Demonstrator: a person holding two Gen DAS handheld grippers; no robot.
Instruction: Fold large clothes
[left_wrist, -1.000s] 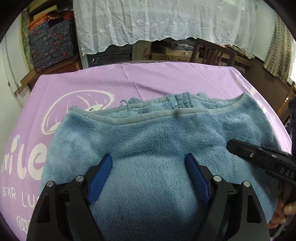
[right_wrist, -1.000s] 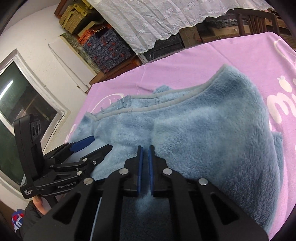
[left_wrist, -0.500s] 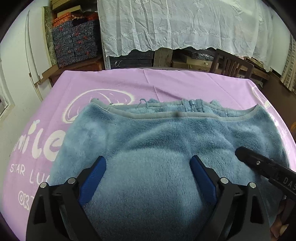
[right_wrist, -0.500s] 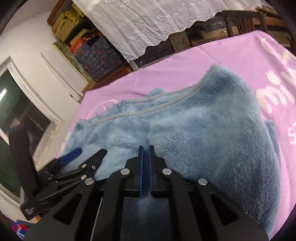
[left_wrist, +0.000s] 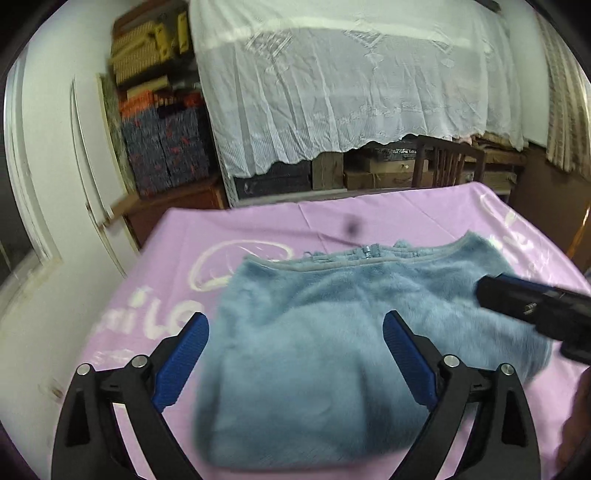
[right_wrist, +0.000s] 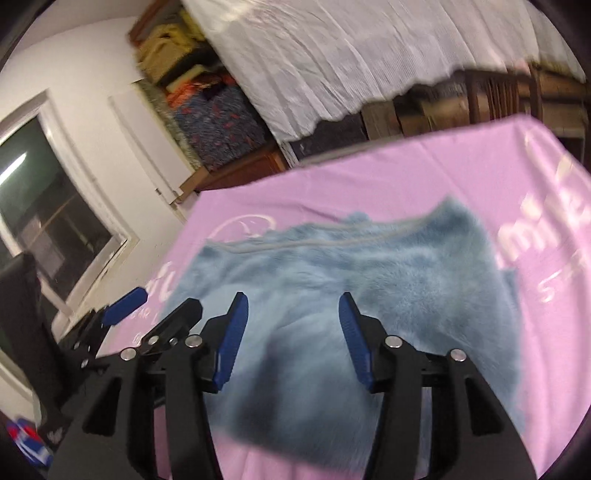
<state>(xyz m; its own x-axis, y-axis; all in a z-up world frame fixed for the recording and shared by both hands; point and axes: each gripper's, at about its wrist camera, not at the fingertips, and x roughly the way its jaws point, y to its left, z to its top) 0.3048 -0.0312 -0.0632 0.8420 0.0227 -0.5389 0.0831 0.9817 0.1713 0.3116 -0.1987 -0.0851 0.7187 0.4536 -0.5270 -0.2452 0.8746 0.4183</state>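
Garment (left_wrist: 314, 362): blue fleece, deep fuzzy pile, matt, with a smooth grey bound edge and a small metal zipper pull (left_wrist: 367, 250). Desk cover (left_wrist: 258, 221): lilac woven cloth, smooth, matt, white print. Left tongs (left_wrist: 295, 350) and right tongs (right_wrist: 290, 332): black matt plastic frames, bright metal rivets, blue ribbed pads (left_wrist: 183, 360). Background: thin white lace curtain (left_wrist: 351, 92); dark wooden chair (left_wrist: 448, 162), slight sheen.
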